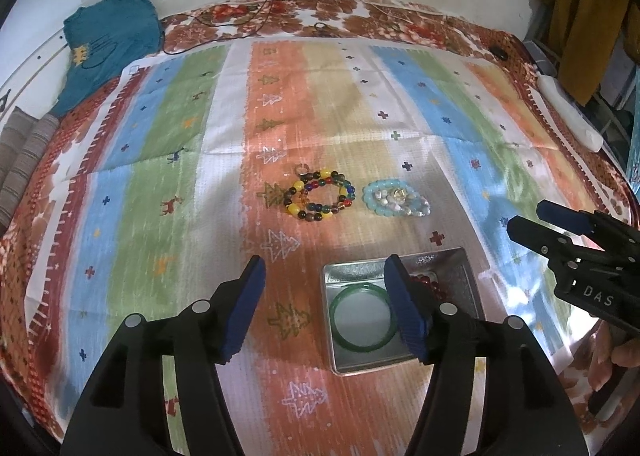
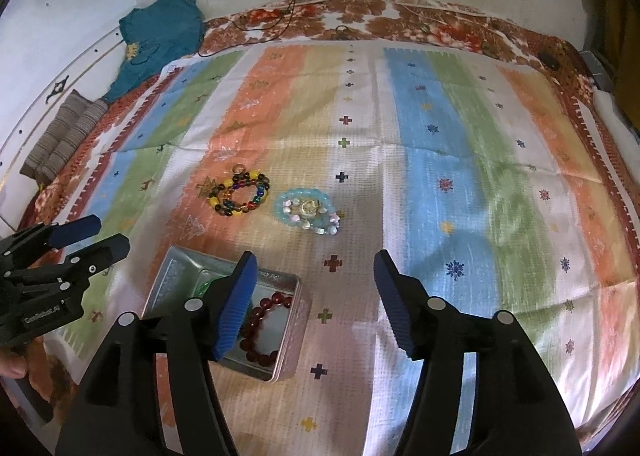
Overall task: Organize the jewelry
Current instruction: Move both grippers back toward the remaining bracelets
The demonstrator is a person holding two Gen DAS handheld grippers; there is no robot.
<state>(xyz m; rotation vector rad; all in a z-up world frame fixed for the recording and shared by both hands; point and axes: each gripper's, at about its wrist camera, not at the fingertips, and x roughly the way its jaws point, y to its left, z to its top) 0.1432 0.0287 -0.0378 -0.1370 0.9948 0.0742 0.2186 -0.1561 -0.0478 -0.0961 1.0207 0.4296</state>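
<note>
Roughly half done, judged. Green bangle (image 1: 362, 314) and red bead bracelet (image 2: 262, 326) seen lying in tin (image 2: 286, 330). Multicolour bracelets (image 1: 320, 195) and pale blue bead pile (image 1: 394, 197) left on cloth beyond. Left gripper (image 1: 324, 308), right gripper (image 2: 316, 304) held spread wide, nothing gripped.

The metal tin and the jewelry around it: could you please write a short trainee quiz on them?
1. True or false: the green bangle lies inside the metal tin.
2. Which piece shares the tin with it? A) red bead bracelet B) pale blue bracelet C) multicolored bead bracelets
3. Fill in: the left gripper and right gripper are both ____.

Key: 1 true; 2 A; 3 open.
</note>
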